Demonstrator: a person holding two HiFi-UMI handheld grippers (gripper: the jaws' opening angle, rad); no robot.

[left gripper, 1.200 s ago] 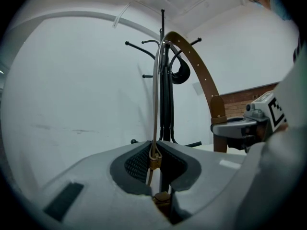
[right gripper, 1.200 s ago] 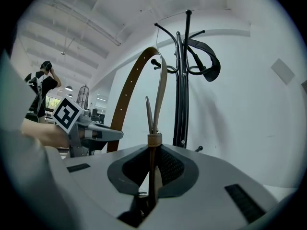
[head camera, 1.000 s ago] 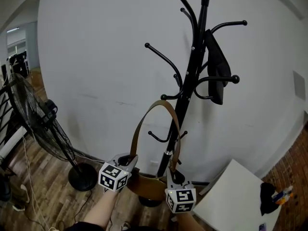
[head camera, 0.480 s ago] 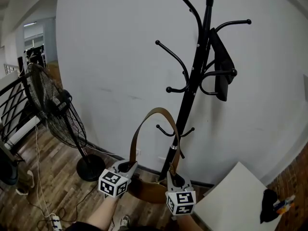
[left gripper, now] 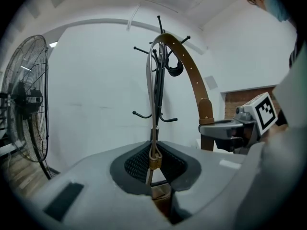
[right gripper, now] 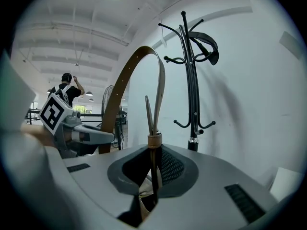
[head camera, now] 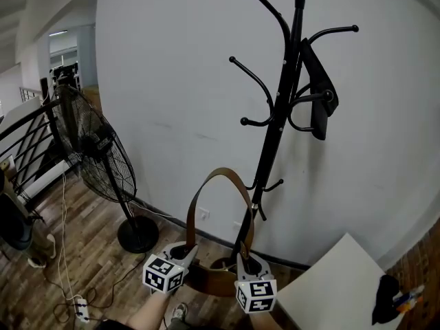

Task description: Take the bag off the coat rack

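While left gripper (head camera: 183,254) pinches strap (head camera: 218,177) end, bag (head camera: 214,282) hangs low between grippers, apparently clear of coat rack (head camera: 278,133). Right gripper (head camera: 244,260) pinches other end. Risks: strap arch snagging low hook (head camera: 274,184); thin strap slipping from the pads.

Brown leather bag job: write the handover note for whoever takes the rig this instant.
Left gripper: shut on the left end of the strap of the brown leather bag.
Right gripper: shut on the right strap end.
Bag: held between both, strap loop upright, in front of the black metal coat rack, on no hook.
Done: bag off the rack.
Left: carry it clear.
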